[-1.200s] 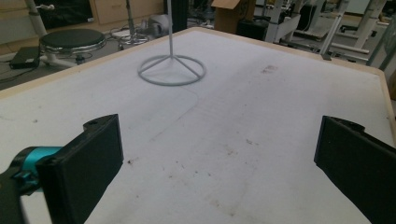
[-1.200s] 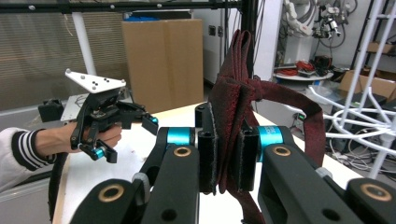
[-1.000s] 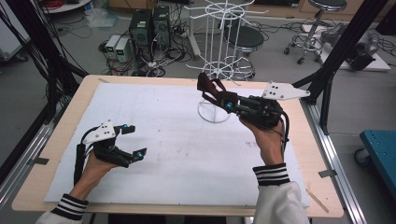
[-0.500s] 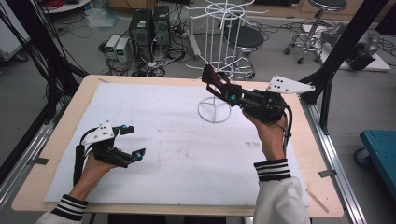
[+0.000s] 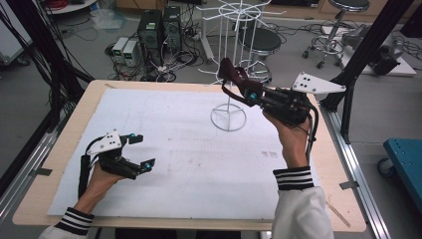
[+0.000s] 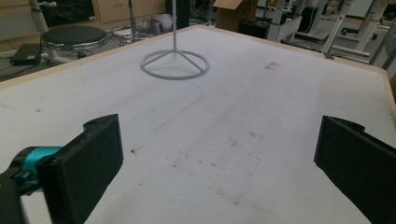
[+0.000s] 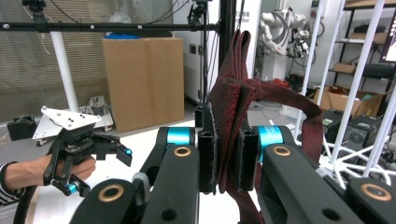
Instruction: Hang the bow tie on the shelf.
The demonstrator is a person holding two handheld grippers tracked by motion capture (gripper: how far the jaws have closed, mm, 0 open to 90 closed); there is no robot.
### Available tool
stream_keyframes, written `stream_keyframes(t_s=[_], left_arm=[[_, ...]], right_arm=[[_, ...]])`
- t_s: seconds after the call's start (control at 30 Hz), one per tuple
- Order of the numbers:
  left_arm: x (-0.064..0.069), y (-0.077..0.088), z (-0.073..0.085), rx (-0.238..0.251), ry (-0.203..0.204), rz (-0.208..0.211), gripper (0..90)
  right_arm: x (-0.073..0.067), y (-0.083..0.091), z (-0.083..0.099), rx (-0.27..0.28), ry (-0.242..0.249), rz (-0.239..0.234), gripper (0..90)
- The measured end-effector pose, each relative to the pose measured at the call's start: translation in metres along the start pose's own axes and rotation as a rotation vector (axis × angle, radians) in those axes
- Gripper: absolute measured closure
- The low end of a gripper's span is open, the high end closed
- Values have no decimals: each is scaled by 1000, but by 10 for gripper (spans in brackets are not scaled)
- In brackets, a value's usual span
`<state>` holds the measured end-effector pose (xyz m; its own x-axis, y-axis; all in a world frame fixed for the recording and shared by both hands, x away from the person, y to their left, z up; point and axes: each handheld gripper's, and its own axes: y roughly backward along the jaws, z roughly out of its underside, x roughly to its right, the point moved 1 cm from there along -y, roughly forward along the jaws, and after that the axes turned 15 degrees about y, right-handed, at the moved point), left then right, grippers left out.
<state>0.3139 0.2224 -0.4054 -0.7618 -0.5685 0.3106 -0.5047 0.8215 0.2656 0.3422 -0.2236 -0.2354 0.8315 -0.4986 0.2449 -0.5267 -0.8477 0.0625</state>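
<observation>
Right gripper [image 5: 234, 82] clamped on dark red strap [image 7: 236, 112], held up beside rack [image 5: 229, 107] at table's 1 o'clock; looks like the hang step. Left gripper [image 5: 142, 149] wide open, empty, at 8 o'clock. Next: loop strap over a rack arm, then release.

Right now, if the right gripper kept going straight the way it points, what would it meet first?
Probably the white wire rack. The right gripper, shut on a dark red strap, points up and away toward the rack's upper rods, with the strap leading. Depth is unclear, so it might pass just beside the pole.
</observation>
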Motion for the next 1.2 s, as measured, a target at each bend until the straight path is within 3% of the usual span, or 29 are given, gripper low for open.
stream_keyframes(t_s=[0.47, 0.6, 0.97, 1.2], left_arm=[[-4, 4, 8, 17, 9, -3, 17], [-5, 9, 10, 67, 1, -10, 17], [-13, 20, 23, 107, 19, -48, 17], [-15, 24, 27, 102, 20, -53, 17]], right_arm=[[9, -13, 4, -46, 16, 51, 834], [10, -17, 6, -69, 30, 68, 834], [8, -31, 20, -108, 20, 51, 834], [5, -39, 29, -140, 20, 37, 834]])
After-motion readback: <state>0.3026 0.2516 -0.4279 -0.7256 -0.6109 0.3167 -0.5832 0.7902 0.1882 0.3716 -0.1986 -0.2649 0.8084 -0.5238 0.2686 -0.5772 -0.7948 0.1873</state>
